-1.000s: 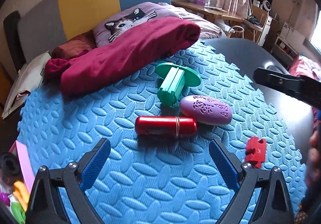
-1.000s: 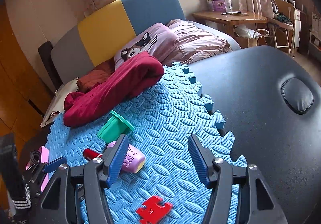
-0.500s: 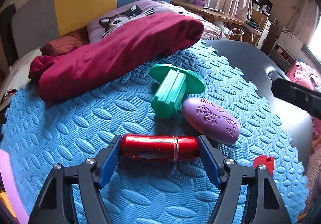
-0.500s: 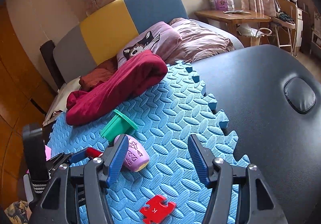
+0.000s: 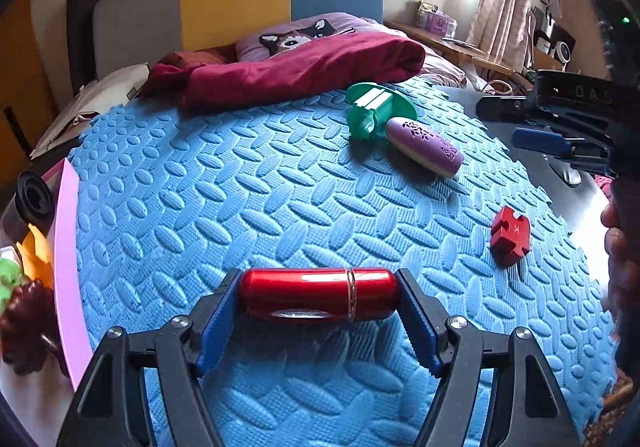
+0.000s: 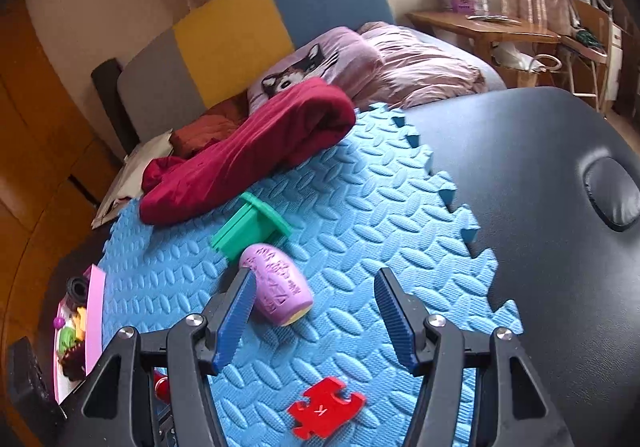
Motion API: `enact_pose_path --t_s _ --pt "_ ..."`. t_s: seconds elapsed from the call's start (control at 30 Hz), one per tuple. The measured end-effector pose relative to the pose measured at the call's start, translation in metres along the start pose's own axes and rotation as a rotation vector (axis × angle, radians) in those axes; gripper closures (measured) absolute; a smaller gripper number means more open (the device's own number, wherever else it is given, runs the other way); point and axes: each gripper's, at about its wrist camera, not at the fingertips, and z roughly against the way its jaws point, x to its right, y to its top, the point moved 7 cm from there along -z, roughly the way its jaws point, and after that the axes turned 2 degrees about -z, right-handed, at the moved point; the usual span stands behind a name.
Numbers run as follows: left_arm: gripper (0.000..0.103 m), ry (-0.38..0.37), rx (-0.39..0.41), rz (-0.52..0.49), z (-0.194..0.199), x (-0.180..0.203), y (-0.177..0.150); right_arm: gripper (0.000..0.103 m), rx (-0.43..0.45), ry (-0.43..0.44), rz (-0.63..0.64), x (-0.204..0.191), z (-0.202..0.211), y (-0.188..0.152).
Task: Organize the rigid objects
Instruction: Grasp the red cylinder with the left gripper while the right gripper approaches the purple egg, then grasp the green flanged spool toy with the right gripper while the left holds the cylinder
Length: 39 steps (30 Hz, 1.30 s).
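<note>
My left gripper point(image 5: 318, 305) is shut on a shiny red cylinder point(image 5: 316, 297), held endwise between both blue pads just above the blue foam mat point(image 5: 240, 207). A purple patterned oval case point(image 5: 426, 146) lies against a green flanged spool point(image 5: 374, 111) at the far right of the mat. A red puzzle piece point(image 5: 510, 234) lies nearer on the right. My right gripper point(image 6: 316, 311) is open and empty above the mat, with the purple case point(image 6: 278, 295) beside its left pad and the puzzle piece point(image 6: 324, 409) below it. A bit of the red cylinder point(image 6: 161, 387) shows low left.
A pink tray point(image 5: 66, 267) with several small toys stands at the mat's left edge, also in the right wrist view point(image 6: 94, 323). A crumpled maroon cloth point(image 5: 304, 71) lies along the mat's far edge. The black padded table point(image 6: 540, 187) extends to the right.
My left gripper closed on the red cylinder and pulled it back and left, away from the spool and purple case. My right gripper shifted slightly forward, staying open.
</note>
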Motion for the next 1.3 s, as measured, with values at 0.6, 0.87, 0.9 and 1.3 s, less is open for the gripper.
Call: enact_pose_path --t_s 0.6,0.87,0.9,1.3 --pt "0.028 0.001 0.008 0.006 0.001 0.0 -0.001 0.025 -0.188 0.001 0.601 -0.081 -0.057 0.03" --pt "0.028 0.001 0.008 0.007 0.001 0.0 -0.001 0.024 -0.277 -0.039 0.751 -0.089 -0.091 0.03" --pt "0.028 0.001 0.008 0.007 0.001 -0.001 -0.001 0.024 -0.283 -0.045 0.763 -0.089 -0.094 0.03" --pt "0.028 0.006 0.009 0.005 0.001 -0.001 0.0 0.043 -0.241 0.014 0.687 -0.099 -0.104 0.033"
